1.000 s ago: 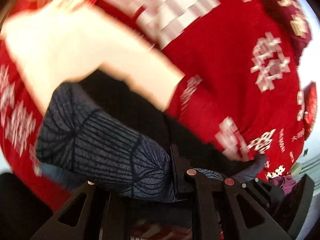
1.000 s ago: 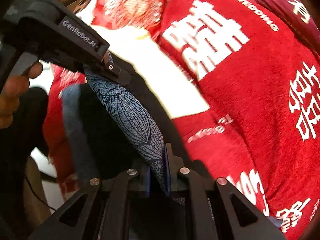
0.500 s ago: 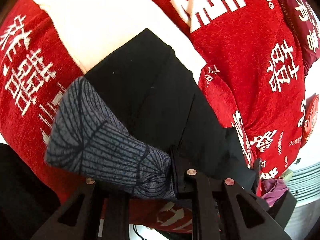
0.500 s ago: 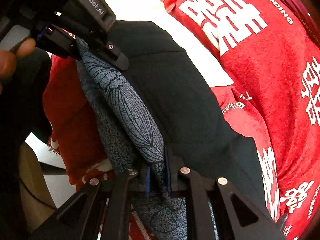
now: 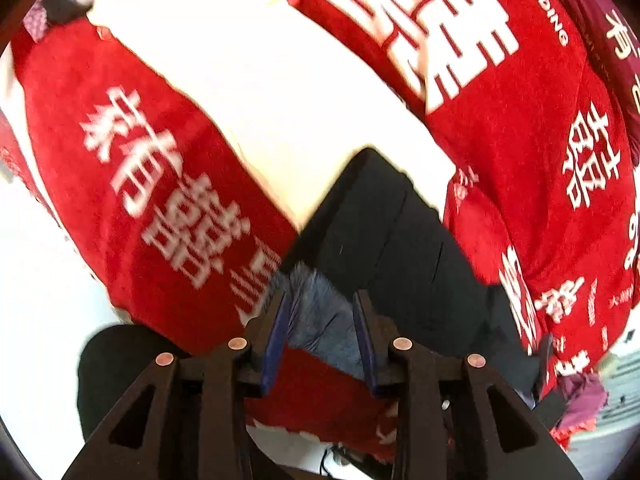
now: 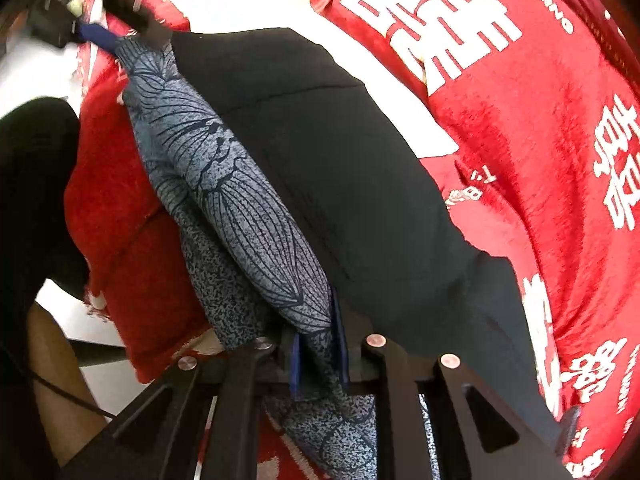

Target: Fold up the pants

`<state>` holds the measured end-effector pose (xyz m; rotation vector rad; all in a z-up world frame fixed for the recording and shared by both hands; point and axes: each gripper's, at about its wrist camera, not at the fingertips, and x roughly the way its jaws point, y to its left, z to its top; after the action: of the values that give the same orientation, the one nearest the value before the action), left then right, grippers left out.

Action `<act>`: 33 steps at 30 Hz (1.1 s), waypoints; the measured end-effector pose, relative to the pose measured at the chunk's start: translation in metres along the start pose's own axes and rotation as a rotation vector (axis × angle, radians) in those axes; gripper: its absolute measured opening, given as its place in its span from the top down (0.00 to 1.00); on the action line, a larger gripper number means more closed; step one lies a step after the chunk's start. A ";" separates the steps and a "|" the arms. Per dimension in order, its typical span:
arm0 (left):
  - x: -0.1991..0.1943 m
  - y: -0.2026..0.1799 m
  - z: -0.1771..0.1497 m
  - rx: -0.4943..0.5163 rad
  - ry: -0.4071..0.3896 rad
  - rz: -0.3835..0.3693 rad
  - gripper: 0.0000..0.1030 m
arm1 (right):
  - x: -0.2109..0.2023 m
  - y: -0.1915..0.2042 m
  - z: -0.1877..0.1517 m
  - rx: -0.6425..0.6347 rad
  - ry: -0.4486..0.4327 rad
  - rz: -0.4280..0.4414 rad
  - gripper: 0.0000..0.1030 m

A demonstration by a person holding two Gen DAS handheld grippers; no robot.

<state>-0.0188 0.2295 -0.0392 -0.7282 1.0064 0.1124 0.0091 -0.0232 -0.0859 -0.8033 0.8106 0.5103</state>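
Note:
The pants [image 6: 328, 152] are black with a grey-blue leaf-patterned edge [image 6: 224, 184]. They lie folded on the red cloth [image 6: 520, 160]. My right gripper [image 6: 318, 344] pinches the near end of that patterned edge, and its jaws are opening. At the far end of the edge, top left in the right wrist view, is my left gripper [image 6: 120, 40]. In the left wrist view the left gripper [image 5: 320, 300] has its jaws opening, with a patterned fold [image 5: 320, 324] loose between the blue pads [image 5: 276, 332]. The black pants [image 5: 392, 240] spread beyond it.
The red cloth [image 5: 160, 184] has white characters and a wide white band [image 5: 280, 100], and it drapes over the table edge at the left. A person's dark-clothed leg [image 6: 36, 184] stands by that edge. Purple fabric [image 5: 584, 400] lies at the lower right.
The left gripper's jaws have parted and the patterned roll it held has slackened between them. It has drawn away from the right gripper. The right gripper sank toward the cloth with the pants.

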 end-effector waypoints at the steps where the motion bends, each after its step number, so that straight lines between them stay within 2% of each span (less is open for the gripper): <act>1: -0.005 -0.004 0.001 0.006 -0.012 -0.026 0.68 | 0.000 0.004 0.000 -0.009 -0.001 -0.023 0.82; 5: 0.001 -0.043 -0.013 0.133 0.022 -0.106 0.68 | -0.003 0.008 0.000 -0.017 0.003 -0.054 0.80; 6: 0.008 -0.053 -0.018 0.164 0.039 -0.099 0.68 | -0.006 0.008 0.000 -0.011 0.002 -0.045 0.73; 7: 0.019 -0.062 -0.023 0.194 0.064 -0.085 0.68 | -0.013 0.005 0.000 0.003 -0.010 -0.014 0.65; 8: 0.029 -0.068 -0.027 0.215 0.083 -0.076 0.68 | -0.019 0.004 -0.001 0.017 -0.025 -0.002 0.40; 9: 0.044 -0.071 -0.032 0.236 0.109 -0.049 0.68 | -0.027 0.001 -0.003 0.029 -0.049 -0.004 0.20; 11: 0.066 -0.070 -0.036 0.238 0.150 0.021 0.68 | -0.048 -0.003 -0.011 0.036 -0.113 -0.005 0.18; 13: 0.069 -0.063 -0.035 0.226 0.131 0.011 0.68 | -0.066 -0.008 -0.022 0.047 -0.149 0.007 0.18; 15: 0.065 -0.062 -0.030 0.208 0.150 -0.003 0.68 | -0.077 -0.020 -0.035 0.094 -0.160 0.052 0.18; 16: 0.062 -0.060 -0.028 0.204 0.145 -0.006 0.68 | -0.080 -0.027 -0.043 0.129 -0.151 0.106 0.18; 18: 0.060 -0.058 -0.027 0.207 0.140 0.004 0.68 | -0.076 -0.035 -0.057 0.200 -0.120 0.280 0.18; 20: 0.062 -0.054 -0.027 0.196 0.147 0.002 0.68 | -0.067 -0.036 -0.060 0.222 -0.102 0.345 0.19; 22: 0.062 -0.056 -0.028 0.204 0.138 0.006 0.68 | -0.060 -0.028 -0.059 0.210 -0.096 0.339 0.20; 25: 0.067 -0.062 -0.031 0.225 0.131 0.015 0.68 | -0.055 -0.029 -0.053 0.238 -0.135 0.158 0.19; 26: 0.068 -0.065 -0.032 0.226 0.133 0.020 0.68 | -0.049 -0.031 -0.052 0.259 -0.118 0.158 0.19; 28: 0.068 -0.072 -0.032 0.236 0.141 0.045 0.68 | -0.032 -0.030 -0.050 0.248 -0.003 0.348 0.20; 29: 0.067 -0.077 -0.032 0.242 0.140 0.064 0.68 | -0.035 -0.029 -0.049 0.241 -0.008 0.367 0.20; 31: 0.064 -0.086 -0.034 0.263 0.129 0.079 0.68 | -0.052 -0.033 -0.050 0.242 -0.082 0.315 0.20; 33: 0.062 -0.097 -0.037 0.290 0.123 0.070 0.68 | -0.064 -0.043 -0.052 0.277 -0.118 0.279 0.20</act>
<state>0.0274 0.1183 -0.0517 -0.4385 1.1376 -0.0184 -0.0230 -0.0966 -0.0394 -0.4027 0.8659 0.6691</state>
